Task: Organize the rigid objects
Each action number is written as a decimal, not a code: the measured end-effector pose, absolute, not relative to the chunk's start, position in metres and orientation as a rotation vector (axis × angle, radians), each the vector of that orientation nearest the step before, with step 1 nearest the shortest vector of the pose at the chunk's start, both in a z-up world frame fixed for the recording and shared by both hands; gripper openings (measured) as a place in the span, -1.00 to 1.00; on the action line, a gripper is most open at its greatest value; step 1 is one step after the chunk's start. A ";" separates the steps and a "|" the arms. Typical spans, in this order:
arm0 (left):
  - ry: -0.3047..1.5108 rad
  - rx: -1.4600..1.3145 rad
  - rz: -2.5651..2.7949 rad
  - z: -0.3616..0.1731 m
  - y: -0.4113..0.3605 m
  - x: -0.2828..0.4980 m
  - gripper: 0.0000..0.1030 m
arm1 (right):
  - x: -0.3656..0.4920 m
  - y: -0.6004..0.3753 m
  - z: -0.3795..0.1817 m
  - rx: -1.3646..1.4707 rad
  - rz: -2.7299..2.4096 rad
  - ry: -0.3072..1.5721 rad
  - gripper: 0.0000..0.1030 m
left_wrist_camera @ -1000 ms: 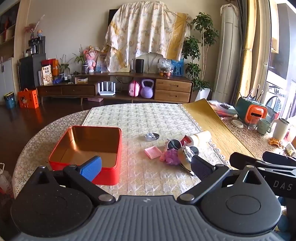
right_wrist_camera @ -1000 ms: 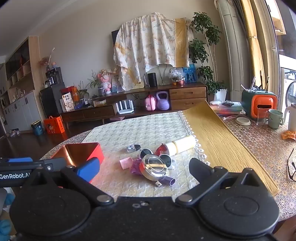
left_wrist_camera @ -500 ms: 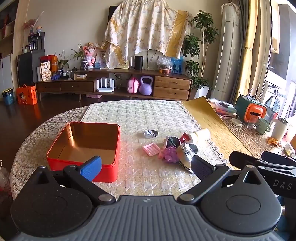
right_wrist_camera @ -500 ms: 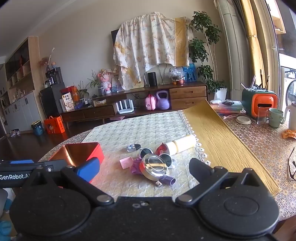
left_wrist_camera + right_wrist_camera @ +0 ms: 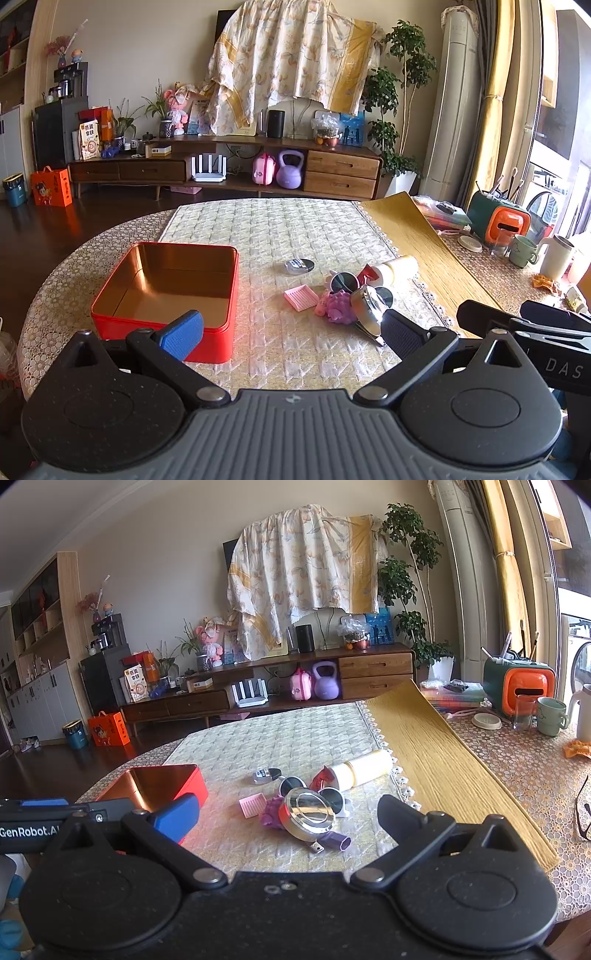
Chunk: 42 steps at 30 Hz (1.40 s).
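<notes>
Both tongs released, empty; shiny round metal tin (image 5: 309, 813) dead ahead of right tongs (image 5: 288, 812), nearer than left tongs (image 5: 291, 330), open red square box (image 5: 168, 286) off left.

This is a home living room. A long dark wooden media console (image 5: 266, 686) stands against the far wall, carrying a pink plush doll (image 5: 211, 638), a black cylindrical speaker (image 5: 305, 638) and a white router (image 5: 250, 693), beside a tall leafy potted plant (image 5: 413, 590). A flowered cream-and-yellow cloth (image 5: 303, 568) drapes the wall-mounted screen, and a lace-patterned table covering (image 5: 517, 760) holds a pale green ceramic mug (image 5: 550, 710).
</notes>
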State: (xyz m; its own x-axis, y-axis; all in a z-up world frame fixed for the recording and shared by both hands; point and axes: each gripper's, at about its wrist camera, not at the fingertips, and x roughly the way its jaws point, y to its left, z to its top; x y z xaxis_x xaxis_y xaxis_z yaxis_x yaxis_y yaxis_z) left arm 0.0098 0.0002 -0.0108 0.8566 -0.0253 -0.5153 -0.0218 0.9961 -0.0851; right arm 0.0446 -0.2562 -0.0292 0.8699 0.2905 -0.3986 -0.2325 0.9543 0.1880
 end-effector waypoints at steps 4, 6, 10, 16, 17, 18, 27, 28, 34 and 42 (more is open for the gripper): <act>0.542 -0.090 -0.002 -0.011 0.000 0.010 1.00 | 0.045 -0.256 -0.029 0.136 0.274 0.437 0.99; 0.543 -0.089 -0.002 -0.011 0.001 0.010 1.00 | 0.045 -0.257 -0.029 0.135 0.274 0.438 0.99; 0.543 -0.091 -0.003 -0.011 0.001 0.010 1.00 | 0.045 -0.257 -0.029 0.135 0.275 0.437 0.99; 0.542 -0.090 -0.002 -0.012 0.001 0.010 1.00 | 0.046 -0.256 -0.030 0.135 0.275 0.438 0.99; 0.542 -0.090 -0.002 -0.012 0.001 0.010 1.00 | 0.046 -0.256 -0.030 0.134 0.273 0.438 0.99; 0.545 -0.091 -0.002 -0.012 0.001 0.011 1.00 | 0.046 -0.256 -0.030 0.130 0.270 0.437 0.99; 0.556 -0.086 -0.004 -0.014 0.003 0.030 1.00 | 0.062 -0.250 -0.038 0.110 0.294 0.451 0.98; 0.557 -0.086 -0.006 -0.014 0.002 0.032 1.00 | 0.063 -0.251 -0.037 0.103 0.301 0.451 0.97; 0.571 -0.083 0.002 -0.018 0.003 0.052 1.00 | 0.077 -0.255 -0.045 0.076 0.331 0.477 0.96; 0.632 -0.097 -0.020 -0.034 0.001 0.084 1.00 | 0.104 -0.256 -0.067 0.047 0.382 0.560 0.92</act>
State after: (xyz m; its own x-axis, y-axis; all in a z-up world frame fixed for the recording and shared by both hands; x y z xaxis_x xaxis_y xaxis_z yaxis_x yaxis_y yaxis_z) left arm 0.0837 0.0011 -0.0345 0.8070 -0.0479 -0.5886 -0.0114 0.9953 -0.0966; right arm 0.1041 -0.2558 -0.0675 0.7787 0.3660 -0.5095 -0.3405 0.9287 0.1467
